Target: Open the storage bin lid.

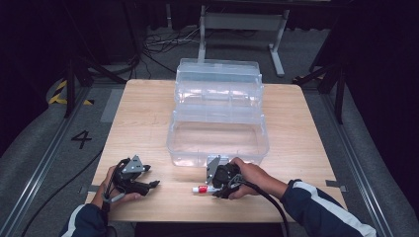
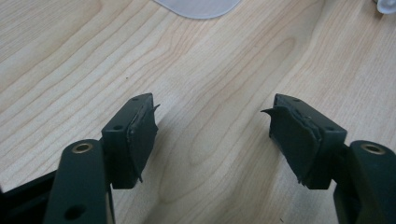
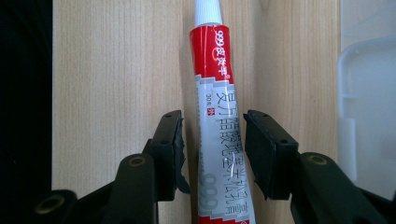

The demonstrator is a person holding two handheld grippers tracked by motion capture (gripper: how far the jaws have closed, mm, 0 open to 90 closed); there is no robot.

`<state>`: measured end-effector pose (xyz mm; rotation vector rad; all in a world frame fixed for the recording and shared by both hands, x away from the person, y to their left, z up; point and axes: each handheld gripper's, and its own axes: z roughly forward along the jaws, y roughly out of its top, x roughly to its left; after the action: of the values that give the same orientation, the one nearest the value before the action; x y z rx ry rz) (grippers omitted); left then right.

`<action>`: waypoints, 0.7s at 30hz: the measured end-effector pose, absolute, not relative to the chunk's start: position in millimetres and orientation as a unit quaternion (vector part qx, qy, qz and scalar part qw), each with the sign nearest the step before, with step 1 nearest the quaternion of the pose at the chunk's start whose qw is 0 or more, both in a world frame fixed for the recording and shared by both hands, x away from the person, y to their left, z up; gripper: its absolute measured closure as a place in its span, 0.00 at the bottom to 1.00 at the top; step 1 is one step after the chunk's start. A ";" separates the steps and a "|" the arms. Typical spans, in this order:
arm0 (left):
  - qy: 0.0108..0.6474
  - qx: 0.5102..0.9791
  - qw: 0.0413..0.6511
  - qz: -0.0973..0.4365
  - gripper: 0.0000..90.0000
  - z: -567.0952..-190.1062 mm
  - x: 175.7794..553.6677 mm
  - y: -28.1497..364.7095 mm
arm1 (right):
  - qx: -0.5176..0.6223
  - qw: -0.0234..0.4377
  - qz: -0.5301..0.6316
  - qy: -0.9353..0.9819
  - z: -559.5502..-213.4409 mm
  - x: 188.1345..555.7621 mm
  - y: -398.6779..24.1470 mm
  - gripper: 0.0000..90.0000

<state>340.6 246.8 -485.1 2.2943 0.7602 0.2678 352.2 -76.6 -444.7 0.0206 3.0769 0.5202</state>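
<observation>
the clear plastic box (image 1: 217,140) sits in the middle of the wooden table (image 1: 143,123), its lid (image 1: 218,81) thrown back toward the far edge, and its near wall stands just past my right gripper (image 1: 213,187). in the right gripper view a corner of that box (image 3: 369,107) shows pale at the right side, beside my jaw. the tube (image 3: 222,135) lies flat on the table between my right jaws, running along them with its white cap (image 3: 208,11) pointing away from me. there is a thin gap on the left pad's side, and on the right i cannot tell whether the pad touches, so i do not call it clamped; the jaws stand apart around it. in the high view the tube (image 1: 201,189) pokes out to the left of my right hand, red band and white cap showing, near the front edge of the table. on its red band i read "999" with chinese characters after it, a small "30" on the grey part, then a long line of chinese characters i cannot make out, and a large "999" lower down. my left gripper (image 1: 143,181) rests apart from all that at the left front of the table, its jaws wide apart with bare wood between them. on the floor to the left a black "4" (image 1: 81,138) is marked beside a rail.
</observation>
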 end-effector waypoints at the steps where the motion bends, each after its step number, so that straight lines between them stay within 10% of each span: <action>1: 0.292 0.884 0.351 0.104 0.34 -485.7 340.7 247.0 | 0.007 0.010 0.164 0.986 -445.1 352.4 -76.0 0.64; 21: 0.291 0.879 0.364 0.106 0.32 -488.6 339.5 248.9 | 0.014 -0.005 0.152 0.988 -450.7 355.3 -65.2 0.72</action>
<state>339.5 248.9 -488.6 2.2609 0.7488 0.2716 355.3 -65.2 -450.7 0.0452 3.1139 0.4790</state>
